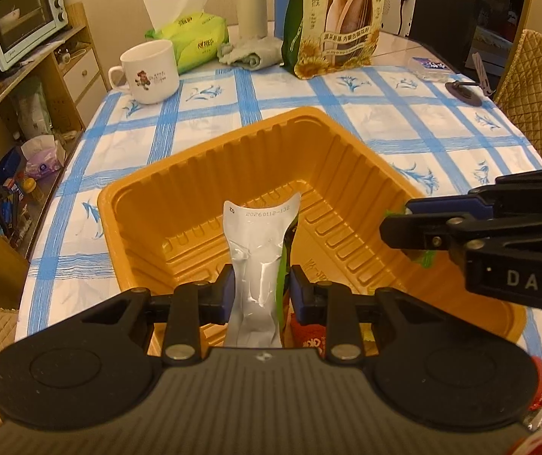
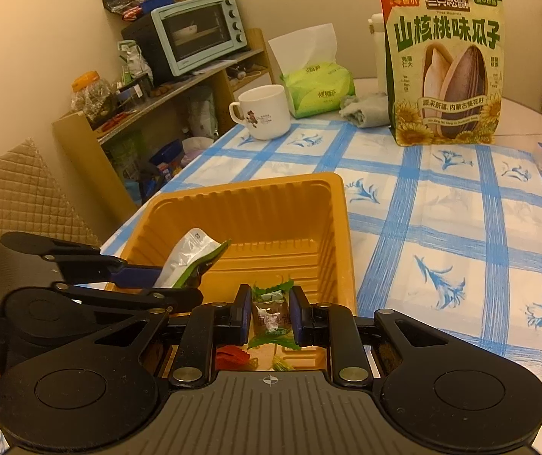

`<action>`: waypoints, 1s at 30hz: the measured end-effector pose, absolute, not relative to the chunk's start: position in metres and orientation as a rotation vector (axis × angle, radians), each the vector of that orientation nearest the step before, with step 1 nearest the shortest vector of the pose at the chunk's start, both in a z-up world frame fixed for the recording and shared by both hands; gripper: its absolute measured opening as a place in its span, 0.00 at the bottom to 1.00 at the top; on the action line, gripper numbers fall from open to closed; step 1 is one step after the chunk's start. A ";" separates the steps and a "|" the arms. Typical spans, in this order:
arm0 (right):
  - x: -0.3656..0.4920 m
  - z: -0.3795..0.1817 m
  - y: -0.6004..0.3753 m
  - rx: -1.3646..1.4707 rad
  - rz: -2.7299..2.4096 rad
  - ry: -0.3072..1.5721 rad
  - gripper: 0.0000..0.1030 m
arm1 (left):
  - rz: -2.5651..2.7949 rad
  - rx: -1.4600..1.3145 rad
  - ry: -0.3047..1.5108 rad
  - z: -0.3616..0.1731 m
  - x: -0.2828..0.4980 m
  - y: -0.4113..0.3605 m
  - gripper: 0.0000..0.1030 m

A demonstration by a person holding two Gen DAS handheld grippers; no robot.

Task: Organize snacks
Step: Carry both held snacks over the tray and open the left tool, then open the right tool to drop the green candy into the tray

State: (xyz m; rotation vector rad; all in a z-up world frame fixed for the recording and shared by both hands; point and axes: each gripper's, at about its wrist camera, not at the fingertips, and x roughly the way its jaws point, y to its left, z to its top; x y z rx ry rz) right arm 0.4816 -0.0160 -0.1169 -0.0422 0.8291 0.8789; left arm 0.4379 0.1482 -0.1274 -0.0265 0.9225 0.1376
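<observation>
An orange ribbed tray (image 1: 210, 174) sits open on the table; a silver-green packet (image 1: 257, 265) and a small clear green-edged packet (image 2: 271, 314) hang above it.

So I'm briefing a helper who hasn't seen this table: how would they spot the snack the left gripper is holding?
Find the orange tray on the blue-checked tablecloth. Over its near side, the left gripper pinches a silver packet standing upright. Unlike the right gripper's small clear candy with green ends, it is long, silvery, with a printed date code on top.

Orange ribbed tray (image 1: 210, 174) on blue-and-white checked tablecloth (image 1: 422, 121); silver-and-green snack packet (image 1: 259, 250); mint-green oven (image 1: 20, 15).
</observation>
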 end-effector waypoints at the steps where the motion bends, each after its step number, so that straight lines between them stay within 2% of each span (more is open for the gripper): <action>1: 0.482 -0.117 -0.015 -0.042 0.877 0.830 0.21 | 0.139 -0.027 0.925 -0.128 0.439 0.149 0.26; 9: 0.484 -0.119 -0.014 -0.042 0.876 0.833 0.21 | 0.136 -0.060 0.921 -0.130 0.442 0.153 0.28; 10: 0.485 -0.119 -0.014 -0.042 0.876 0.833 0.21 | 0.135 -0.063 0.913 -0.129 0.441 0.154 0.33; 14: 0.485 -0.120 -0.015 -0.042 0.874 0.835 0.21 | 0.132 -0.076 0.889 -0.121 0.438 0.154 0.46; 16: 0.486 -0.120 -0.015 -0.042 0.874 0.835 0.21 | 0.129 -0.079 0.878 -0.116 0.436 0.154 0.59; 19: 0.486 -0.120 -0.015 -0.042 0.874 0.835 0.21 | 0.137 -0.082 0.855 -0.108 0.431 0.154 0.66; 30: 0.489 -0.122 -0.012 -0.048 0.874 0.836 0.21 | 0.188 -0.129 0.813 -0.090 0.416 0.167 0.74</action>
